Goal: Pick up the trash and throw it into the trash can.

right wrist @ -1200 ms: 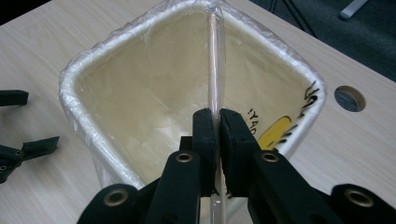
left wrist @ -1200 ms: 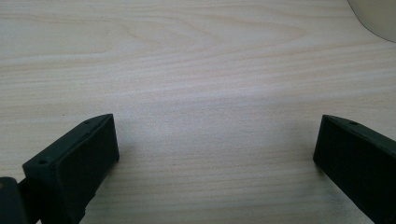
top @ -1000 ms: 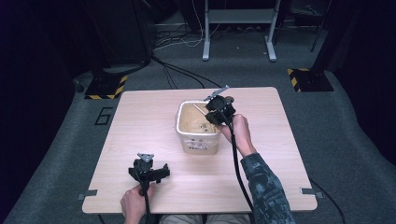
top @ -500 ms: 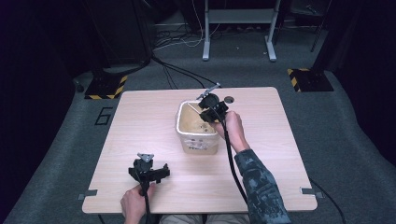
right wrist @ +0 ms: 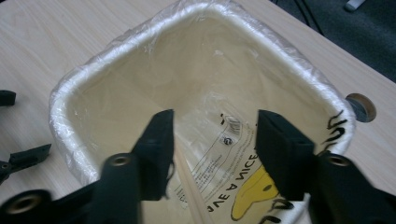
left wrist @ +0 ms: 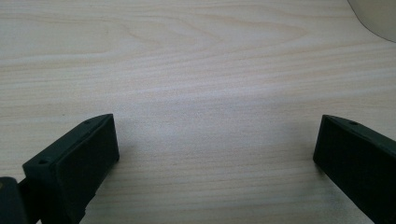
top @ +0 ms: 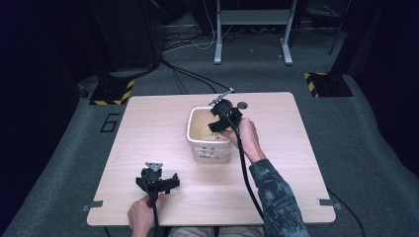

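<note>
A cream square bin (top: 208,146) lined with a clear plastic bag stands in the middle of the wooden table (top: 148,128). My right gripper (top: 221,118) hangs over the bin's far right corner, held by a hand, and tilts down into it. In the right gripper view its jaws are apart, open (right wrist: 215,140), and point at the bag's printed lining (right wrist: 233,182) with nothing between them. My left gripper (top: 157,181) rests near the table's front edge, left of the bin. Its jaws stand wide open (left wrist: 215,154) over bare wood, with the bin's corner (left wrist: 378,16) at the upper right.
A round cable hole (top: 241,105) sits in the table just behind the bin. Black cables trail from both grippers toward the front edge. Beyond the table, grey carpet holds a metal stand (top: 252,29) and yellow-black striped feet (top: 323,81).
The right gripper has shifted a little to the left over the bin's far corner and tipped further into it. The left gripper has stayed put.
</note>
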Motion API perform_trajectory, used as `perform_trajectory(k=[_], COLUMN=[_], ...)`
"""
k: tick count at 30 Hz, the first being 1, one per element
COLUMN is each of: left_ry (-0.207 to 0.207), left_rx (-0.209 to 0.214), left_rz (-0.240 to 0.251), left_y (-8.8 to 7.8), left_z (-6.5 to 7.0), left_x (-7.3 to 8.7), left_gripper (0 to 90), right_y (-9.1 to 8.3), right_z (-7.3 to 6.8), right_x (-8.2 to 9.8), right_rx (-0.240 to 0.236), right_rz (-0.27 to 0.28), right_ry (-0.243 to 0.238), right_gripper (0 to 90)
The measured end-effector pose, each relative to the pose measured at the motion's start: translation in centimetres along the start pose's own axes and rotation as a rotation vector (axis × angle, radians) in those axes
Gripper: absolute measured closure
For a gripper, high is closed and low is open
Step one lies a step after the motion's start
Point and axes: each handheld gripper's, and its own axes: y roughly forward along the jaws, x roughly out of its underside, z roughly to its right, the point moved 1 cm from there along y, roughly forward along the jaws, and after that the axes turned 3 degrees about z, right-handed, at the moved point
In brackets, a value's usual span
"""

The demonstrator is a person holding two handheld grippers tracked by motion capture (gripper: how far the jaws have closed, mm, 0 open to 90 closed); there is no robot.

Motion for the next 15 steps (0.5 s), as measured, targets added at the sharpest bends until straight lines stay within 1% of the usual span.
perform_trajectory(k=[1,2,3,4,5,6,7,8,9,10,11,13,14,15], left_ry=[0.0,0.0,0.0,0.0,0.0,0.0,0.0,0.0,0.0,0.0,0.0,0.0,0.0,-0.001], left_rx=[0.0,0.0,0.0,0.0,0.0,0.0,0.0,0.0,0.0,0.0,0.0,0.0,0.0,0.0], left_rz=[0.0,0.0,0.0,0.0,0.0,0.0,0.0,0.0,0.0,0.0,0.0,0.0,0.0,0.0], left_y=[0.0,0.0,0.0,0.0,0.0,0.0,0.0,0.0,0.0,0.0,0.0,0.0,0.0,0.0], left_z=[0.0,0.0,0.0,0.0,0.0,0.0,0.0,0.0,0.0,0.0,0.0,0.0,0.0,0.0], left_x=[0.0,0.0,0.0,0.0,0.0,0.0,0.0,0.0,0.0,0.0,0.0,0.0,0.0,0.0], left_gripper=[0.0,0.0,0.0,0.0,0.0,0.0,0.0,0.0,0.0,0.0,0.0,0.0,0.0,0.0], right_y=[-0.3,-0.4,-0.8,-0.8,-1.0,-1.4,-1.4,-1.5,-2.0,-2.0,-2.1,-2.7,-3.0,-3.5], right_z=[0.1,0.1,0.1,0.1,0.0,0.1,0.1,0.3,0.4,0.4,0.4,0.6,0.6,1.0], right_x=[0.1,0.2,0.4,0.4,0.6,1.1,1.1,1.3,1.9,1.9,2.1,2.9,3.2,3.8], right_rx=[-0.003,-0.007,-0.012,-0.012,-0.012,-0.016,-0.016,-0.008,-0.008,-0.008,-0.009,-0.003,-0.009,-0.002], right_rz=[0.009,0.012,0.008,0.008,0.009,0.013,0.013,0.023,0.022,0.022,0.032,0.047,0.052,0.055], right_ry=[0.007,0.007,0.006,0.006,0.012,0.01,0.01,0.003,0.032,0.032,0.047,0.064,0.07,0.061], right_gripper=[34.7,32.5,27.3,27.3,24.9,20.6,20.6,18.8,16.3,16.3,15.5,14.6,14.5,14.1])
